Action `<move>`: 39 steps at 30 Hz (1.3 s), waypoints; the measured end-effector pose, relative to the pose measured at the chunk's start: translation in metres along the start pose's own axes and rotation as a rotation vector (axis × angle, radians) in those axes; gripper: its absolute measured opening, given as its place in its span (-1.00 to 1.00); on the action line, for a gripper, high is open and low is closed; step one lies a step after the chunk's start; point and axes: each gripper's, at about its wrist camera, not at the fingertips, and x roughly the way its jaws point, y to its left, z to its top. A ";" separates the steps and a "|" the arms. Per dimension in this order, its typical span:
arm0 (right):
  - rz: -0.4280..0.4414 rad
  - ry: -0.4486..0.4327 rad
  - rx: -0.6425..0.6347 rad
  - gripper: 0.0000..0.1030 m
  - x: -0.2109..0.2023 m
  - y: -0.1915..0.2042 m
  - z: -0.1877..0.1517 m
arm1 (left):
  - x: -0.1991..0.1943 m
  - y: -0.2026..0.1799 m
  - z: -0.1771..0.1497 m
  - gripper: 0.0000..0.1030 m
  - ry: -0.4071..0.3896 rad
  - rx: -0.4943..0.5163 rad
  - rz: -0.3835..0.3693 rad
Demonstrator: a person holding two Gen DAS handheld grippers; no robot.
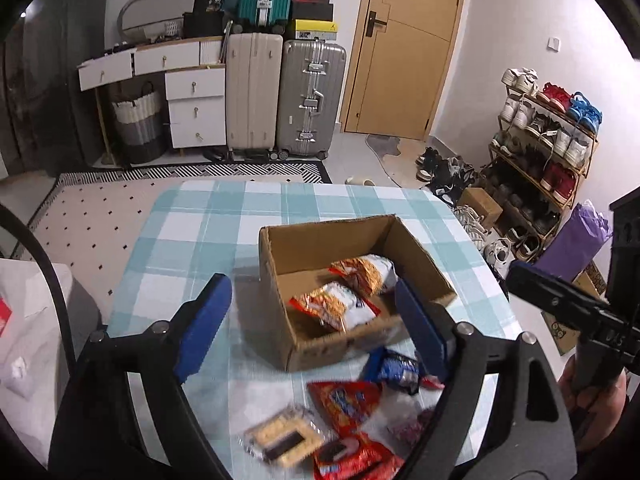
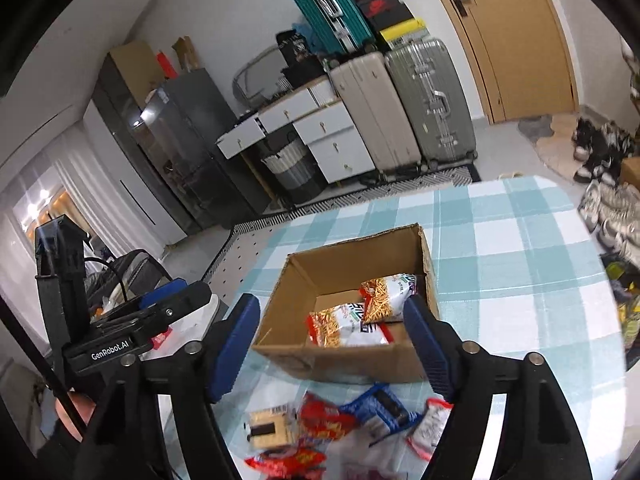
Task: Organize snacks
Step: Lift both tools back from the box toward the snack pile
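An open cardboard box (image 1: 424, 258) (image 2: 298, 276) stands on the checked tablecloth and holds two white-and-orange snack bags (image 1: 340, 304) (image 2: 352, 324). In front of the box lies a loose pile of snacks: a red packet (image 1: 346, 400) (image 2: 324, 420), a blue packet (image 1: 394, 366) (image 2: 380, 404), and a clear cracker pack (image 1: 282, 436) (image 2: 268, 428). My left gripper (image 1: 314, 320) is open and empty above the pile. My right gripper (image 2: 332, 340) is open and empty above the box's front edge. The right gripper also shows at the right in the left wrist view (image 1: 560, 300).
The table (image 1: 200, 216) (image 2: 520, 240) has a blue and white checked cloth. Behind it stand suitcases (image 1: 280, 96), white drawers (image 1: 192, 96) and a wooden door (image 1: 404, 48). A shoe rack (image 1: 548, 148) stands to the right. A dark fridge (image 2: 180, 148) stands at the left.
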 end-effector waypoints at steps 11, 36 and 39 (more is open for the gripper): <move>-0.002 -0.137 -0.076 0.81 -0.080 0.036 -0.049 | -0.099 -0.024 -0.038 0.98 -0.130 0.029 0.069; -0.109 -0.323 -0.187 1.00 -0.147 0.054 -0.146 | -0.184 -0.031 -0.128 0.98 -0.299 0.041 0.125; -0.111 -0.307 -0.172 1.00 -0.138 0.046 -0.154 | -0.175 -0.022 -0.140 0.98 -0.303 0.022 0.111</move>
